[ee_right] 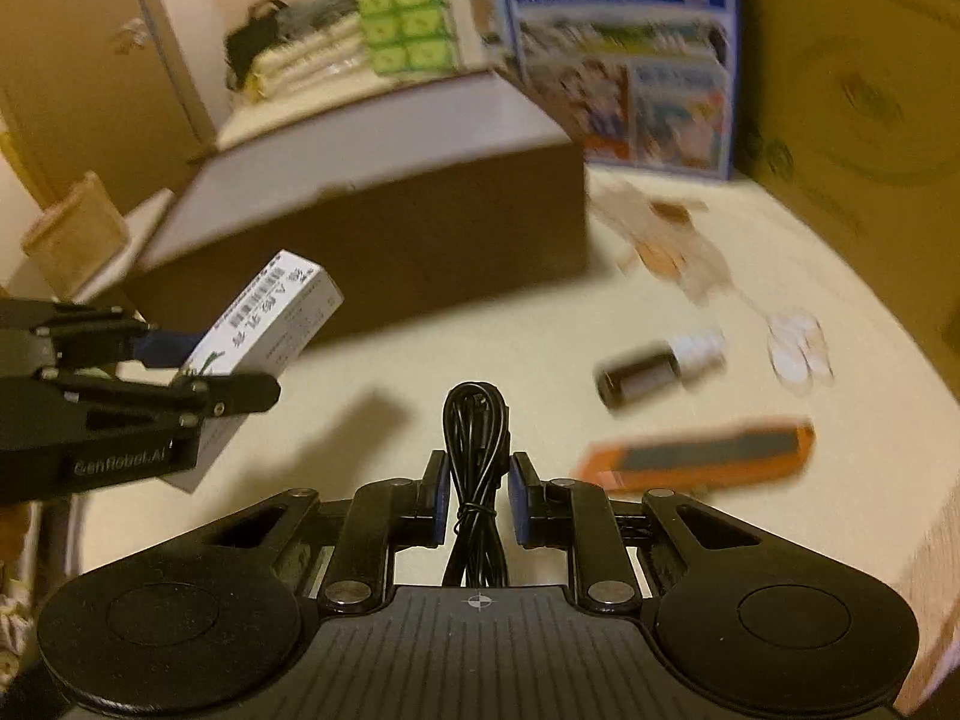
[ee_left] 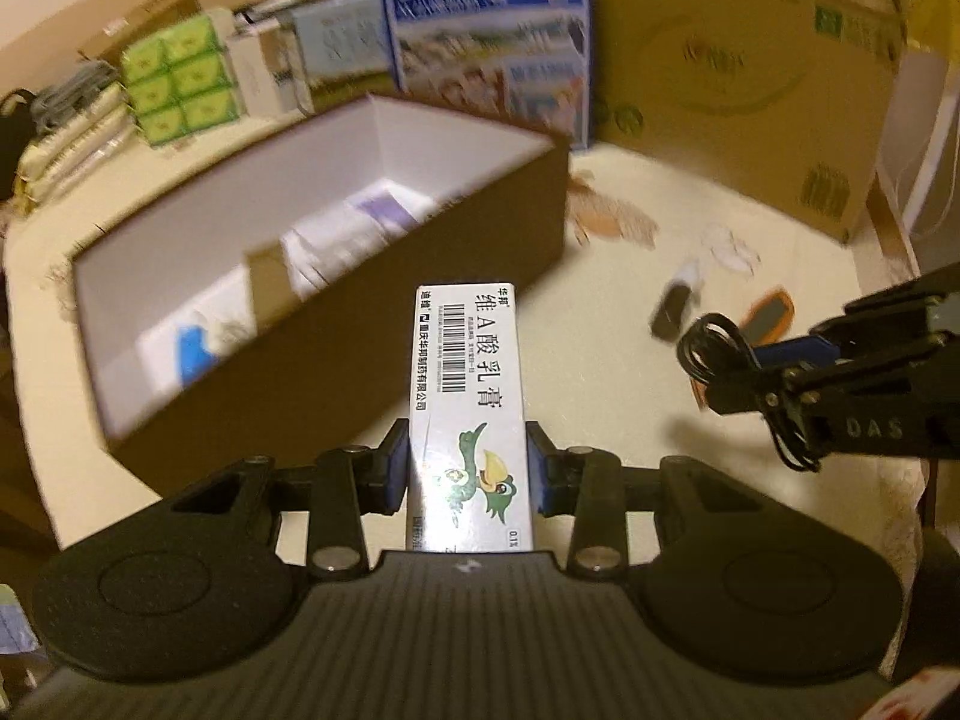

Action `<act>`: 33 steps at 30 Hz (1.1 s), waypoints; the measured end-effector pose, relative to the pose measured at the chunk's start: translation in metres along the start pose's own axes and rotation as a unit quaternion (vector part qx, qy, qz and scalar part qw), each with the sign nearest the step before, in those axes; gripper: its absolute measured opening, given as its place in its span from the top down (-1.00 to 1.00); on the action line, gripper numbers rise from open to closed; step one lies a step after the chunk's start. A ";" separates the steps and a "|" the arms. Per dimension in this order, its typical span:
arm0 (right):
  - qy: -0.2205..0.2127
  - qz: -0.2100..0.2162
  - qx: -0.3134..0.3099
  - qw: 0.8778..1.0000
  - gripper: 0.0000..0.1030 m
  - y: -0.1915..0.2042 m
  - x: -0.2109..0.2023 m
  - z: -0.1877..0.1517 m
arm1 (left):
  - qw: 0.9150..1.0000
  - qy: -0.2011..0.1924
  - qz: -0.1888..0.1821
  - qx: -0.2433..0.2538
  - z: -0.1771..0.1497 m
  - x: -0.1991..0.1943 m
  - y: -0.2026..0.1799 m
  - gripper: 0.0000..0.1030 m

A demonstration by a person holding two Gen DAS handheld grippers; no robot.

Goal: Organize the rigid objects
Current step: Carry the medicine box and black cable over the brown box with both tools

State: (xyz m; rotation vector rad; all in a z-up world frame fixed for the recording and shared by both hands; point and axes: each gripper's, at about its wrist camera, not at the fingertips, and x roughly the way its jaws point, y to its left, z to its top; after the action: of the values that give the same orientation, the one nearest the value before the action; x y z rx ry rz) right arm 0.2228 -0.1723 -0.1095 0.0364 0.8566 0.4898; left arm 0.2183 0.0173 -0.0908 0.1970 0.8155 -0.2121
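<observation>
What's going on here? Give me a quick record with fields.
left gripper: shut on carton
right gripper: shut on cable
box: open, brown, white inside, some items already in it
table: bottle lying on its side, orange case lying flat nearby
background: blue milk box, green packs

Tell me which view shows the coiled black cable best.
The right wrist view: the coiled black cable stands centred and sharp, clamped in the right gripper. The left wrist view shows it only small, from the side, near the right edge.
</observation>
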 end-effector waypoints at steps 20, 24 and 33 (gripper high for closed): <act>-0.083 0.034 -0.061 0.994 0.67 0.025 0.054 0.166 | 0.993 -0.035 0.092 -0.064 0.079 0.008 0.126 0.34; -0.071 0.023 -0.061 0.995 0.67 0.021 0.079 0.182 | 0.992 -0.023 0.100 -0.071 0.090 0.031 0.147 0.34; -0.026 0.000 -0.040 0.999 0.67 0.002 0.132 0.188 | 0.991 0.010 0.112 -0.066 0.096 0.083 0.166 0.34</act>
State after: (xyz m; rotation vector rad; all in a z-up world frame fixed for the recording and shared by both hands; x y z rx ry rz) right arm 0.4327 -0.0832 -0.0789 -0.0246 0.7846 0.5204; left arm 0.3846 0.1434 -0.0726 0.1652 0.8173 0.0557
